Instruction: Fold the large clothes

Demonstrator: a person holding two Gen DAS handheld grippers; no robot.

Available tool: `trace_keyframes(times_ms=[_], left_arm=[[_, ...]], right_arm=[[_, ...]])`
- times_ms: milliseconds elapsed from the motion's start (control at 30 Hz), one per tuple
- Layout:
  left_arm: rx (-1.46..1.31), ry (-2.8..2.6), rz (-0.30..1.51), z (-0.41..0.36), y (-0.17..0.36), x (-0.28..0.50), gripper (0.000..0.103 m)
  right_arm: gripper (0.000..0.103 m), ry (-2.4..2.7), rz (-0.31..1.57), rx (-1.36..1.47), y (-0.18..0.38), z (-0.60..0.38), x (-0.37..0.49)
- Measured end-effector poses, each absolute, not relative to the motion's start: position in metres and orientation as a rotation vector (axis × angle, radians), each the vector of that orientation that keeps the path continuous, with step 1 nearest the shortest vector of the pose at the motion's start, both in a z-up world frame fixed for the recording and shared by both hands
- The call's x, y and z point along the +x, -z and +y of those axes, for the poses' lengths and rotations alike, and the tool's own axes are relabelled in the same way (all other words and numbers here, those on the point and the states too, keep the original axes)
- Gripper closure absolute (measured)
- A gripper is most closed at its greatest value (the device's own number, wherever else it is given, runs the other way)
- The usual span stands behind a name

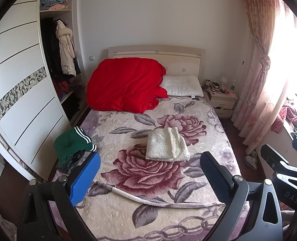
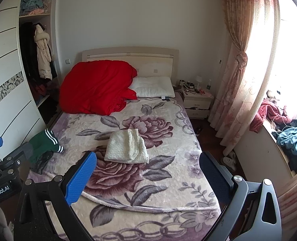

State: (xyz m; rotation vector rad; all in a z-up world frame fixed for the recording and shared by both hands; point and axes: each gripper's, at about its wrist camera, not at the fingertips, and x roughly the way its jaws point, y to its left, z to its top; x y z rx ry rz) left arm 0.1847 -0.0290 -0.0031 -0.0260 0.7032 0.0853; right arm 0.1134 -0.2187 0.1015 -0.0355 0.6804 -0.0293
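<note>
A folded cream knitted garment (image 1: 167, 145) lies in the middle of the floral bed cover (image 1: 148, 210); it also shows in the right wrist view (image 2: 126, 147). A crumpled green garment with white stripes (image 1: 73, 143) lies at the bed's left edge, on top of something dark; it shows in the right wrist view too (image 2: 44, 142). My left gripper (image 1: 150, 170) is open and empty, held above the foot of the bed. My right gripper (image 2: 148, 170) is open and empty beside it, to its right.
A red quilt (image 1: 124, 85) and a white pillow (image 1: 182, 85) lie at the head of the bed. A wardrobe (image 1: 18, 84) stands left, a nightstand (image 1: 222, 100) and curtains (image 1: 262, 70) right. Clothes lie on the window sill (image 2: 289, 136).
</note>
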Motion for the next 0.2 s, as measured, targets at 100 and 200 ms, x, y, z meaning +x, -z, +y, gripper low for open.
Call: trace_keyframes(times_ms=[100, 200], left_arm=[[-0.031, -0.094, 0.696, -0.0292, 0.0019, 0.1824, 0.002], [-0.041, -0.092, 0.702, -0.0274, 0.0021, 0.1806, 0.002]], right_arm=[[0.0, 0.03, 0.679, -0.035, -0.1021, -0.2183, 0.1116], [0.0, 0.03, 0.676, -0.032, -0.1017, -0.2178, 0.1102]])
